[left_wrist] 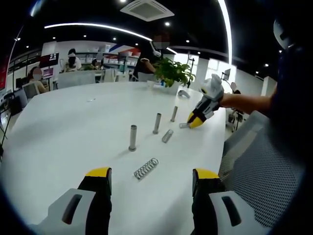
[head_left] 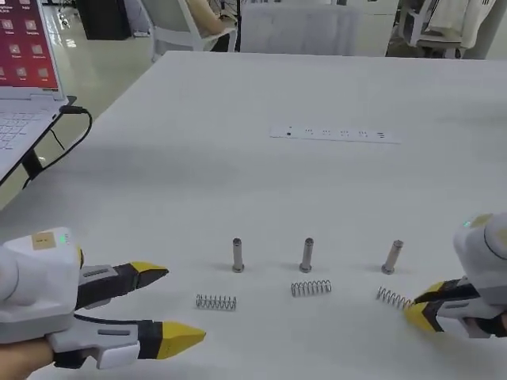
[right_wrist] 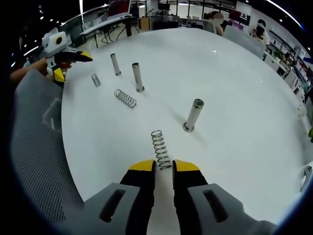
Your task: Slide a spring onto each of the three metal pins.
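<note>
Head view: three pins (head_left: 306, 254) stand in a row at lower centre of the counter (head_left: 317, 182), springs (head_left: 310, 288) lying before them. Left gripper (head_left: 185, 303), lower left, fingers wide; right gripper (head_left: 412, 305), lower right, fingers pinching the rightmost spring (head_left: 392, 297).

Open-plan office. Top of the left gripper view: ceiling air-conditioning cassette (left_wrist: 146, 9) and curved strip light (left_wrist: 98, 28); mid left, seated people (left_wrist: 73, 59); centre, potted plant (left_wrist: 172, 73). Head view: large white meeting table (head_left: 317, 95) with inset socket strip (head_left: 337, 134), open laptop (head_left: 20, 87) upper left, office chairs (head_left: 186, 32) along the top edge
</note>
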Tool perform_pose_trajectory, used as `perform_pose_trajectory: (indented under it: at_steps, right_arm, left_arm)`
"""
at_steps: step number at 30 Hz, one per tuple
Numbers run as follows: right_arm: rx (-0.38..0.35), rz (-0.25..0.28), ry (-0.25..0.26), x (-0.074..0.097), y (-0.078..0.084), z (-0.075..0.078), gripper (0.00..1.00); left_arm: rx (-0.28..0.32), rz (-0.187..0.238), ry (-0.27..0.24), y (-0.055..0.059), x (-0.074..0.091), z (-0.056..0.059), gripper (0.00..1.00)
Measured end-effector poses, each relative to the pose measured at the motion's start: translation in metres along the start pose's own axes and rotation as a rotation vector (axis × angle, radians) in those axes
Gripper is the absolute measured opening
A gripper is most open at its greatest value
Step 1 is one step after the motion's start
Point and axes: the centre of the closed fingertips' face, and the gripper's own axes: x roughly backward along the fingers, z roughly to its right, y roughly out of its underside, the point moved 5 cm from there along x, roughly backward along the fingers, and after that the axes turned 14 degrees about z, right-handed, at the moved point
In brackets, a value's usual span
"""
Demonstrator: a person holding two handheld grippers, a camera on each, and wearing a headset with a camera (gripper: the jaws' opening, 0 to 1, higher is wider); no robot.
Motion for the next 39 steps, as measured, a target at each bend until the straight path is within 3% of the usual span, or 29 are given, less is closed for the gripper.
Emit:
perform_pose_trajectory:
  at_steps: [18,32,39]
  right_arm:
    - [0.046,-0.029,-0.031,-0.002,-0.002,-0.005,0.08]
    - [0.051,-0.03,-0.051,0.003,-0.007,-0.015,0.08]
    - [0.058,-0.022,-0.073,0.005,-0.015,-0.025,0.08]
  left_arm:
    - [0.003,0.005,0.004,-0.001,0.001,0.0,0.6]
    - [-0.008,-0.005,0.06,-0.006,0.003,0.011,0.54]
    - [-0.025,-0.025,0.116,-0.012,0.0,0.018,0.52]
